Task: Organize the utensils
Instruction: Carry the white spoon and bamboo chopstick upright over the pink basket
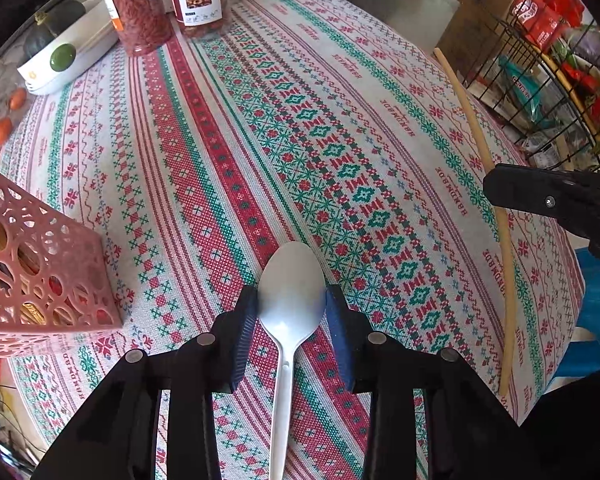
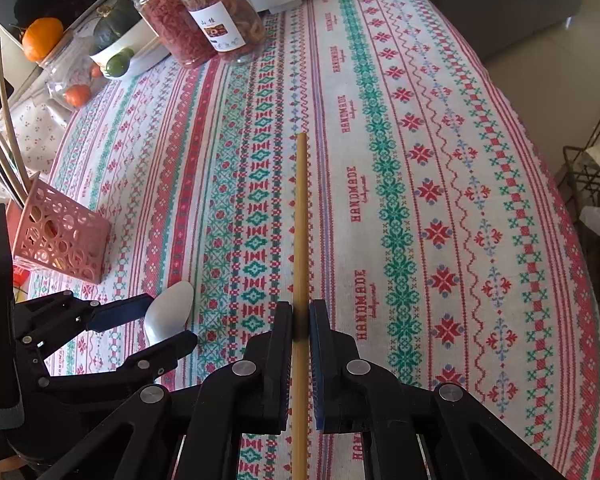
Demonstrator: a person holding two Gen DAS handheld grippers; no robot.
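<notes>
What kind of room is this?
Probably a home dining or kitchen area: a patterned tablecloth, jars of dried food, a squash, and a pink holder of chopsticks.

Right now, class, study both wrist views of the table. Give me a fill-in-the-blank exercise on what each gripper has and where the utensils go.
1. The left gripper closes around the bowl of a white ____.
2. The right gripper clamps a single tan ____.
3. The holder that already contains chopsticks is coloured ____.
4. The two jars stand at the table's ____ end, away from both grippers.

Missing words: spoon; chopstick; pink; far
</notes>
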